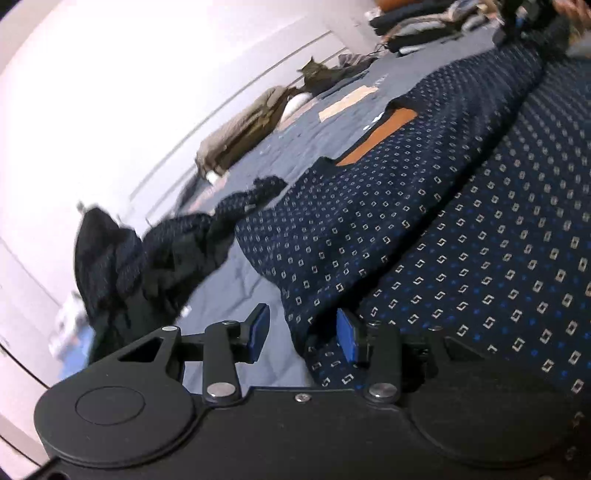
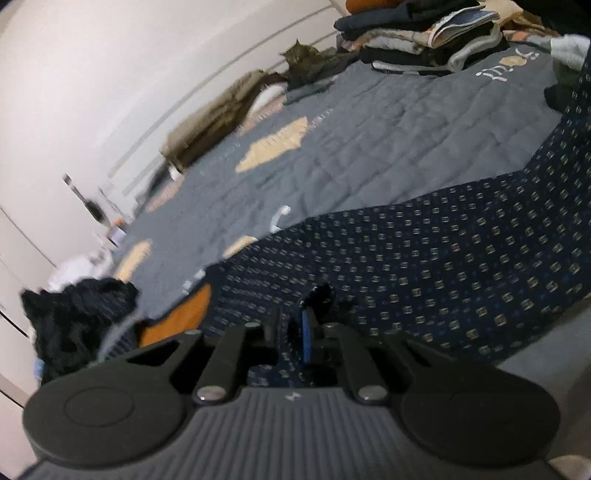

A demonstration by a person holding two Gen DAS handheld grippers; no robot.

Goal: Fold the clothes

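A navy garment (image 1: 424, 240) with a small square pattern lies spread over the grey quilt (image 1: 236, 291). It carries an orange patch (image 1: 384, 136) near its neck. My left gripper (image 1: 303, 332) stands open over the garment's near edge, and the cloth lies loose between the blue pads (image 1: 347, 336). In the right wrist view the same garment (image 2: 424, 251) runs across the bed. My right gripper (image 2: 291, 330) has its jaws a narrow gap apart, with a dark fold of the cloth between them. A bunched dark part of the garment (image 1: 147, 258) trails off to the left.
A stack of folded clothes (image 2: 424, 37) sits at the far end of the bed. A cat (image 2: 303, 59) lies near the wall beside an olive blanket (image 2: 214, 118). A person's hand (image 1: 572, 9) shows at the top right. A white wall runs along the left.
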